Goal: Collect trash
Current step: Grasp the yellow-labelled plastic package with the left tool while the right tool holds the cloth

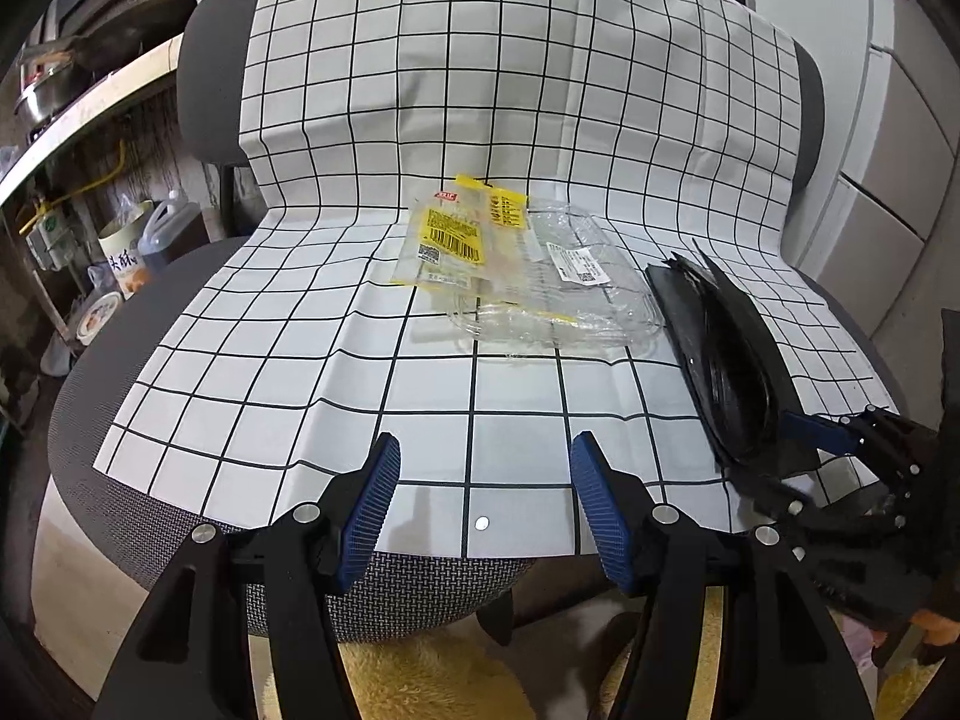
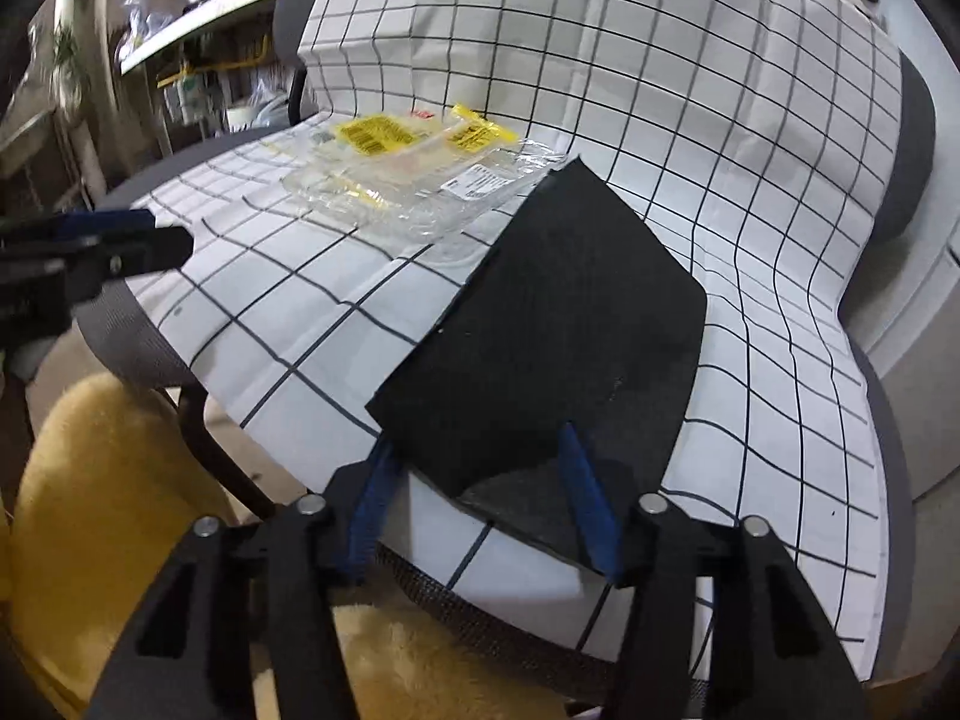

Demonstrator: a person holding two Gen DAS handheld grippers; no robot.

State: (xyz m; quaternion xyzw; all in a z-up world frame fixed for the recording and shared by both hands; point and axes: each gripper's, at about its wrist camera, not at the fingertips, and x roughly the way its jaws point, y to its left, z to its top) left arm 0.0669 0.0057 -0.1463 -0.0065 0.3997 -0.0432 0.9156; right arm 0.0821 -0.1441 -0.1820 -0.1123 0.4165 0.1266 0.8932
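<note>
A chair draped in a white checked cloth [image 1: 336,372] holds the trash. A clear wrapper with yellow labels [image 1: 450,234] [image 2: 378,135] lies near the backrest, partly over a crumpled clear plastic box [image 1: 558,294] [image 2: 420,192]. To their right sits a flat black tray [image 1: 732,372] [image 2: 552,312]. My right gripper [image 2: 474,456] [image 1: 810,426] is open and straddles the tray's near corner, its blue pads close against the edges. My left gripper [image 1: 486,456] [image 2: 90,246] hangs open over the seat's front edge, nothing between its fingers.
The grey mesh seat edge [image 1: 84,396] shows around the cloth. A shelf with pots [image 1: 48,90] and a jug and cup [image 1: 150,234] stand to the left. A white cabinet [image 1: 888,150] is at the right. A yellow fluffy rug [image 2: 90,480] lies under the chair.
</note>
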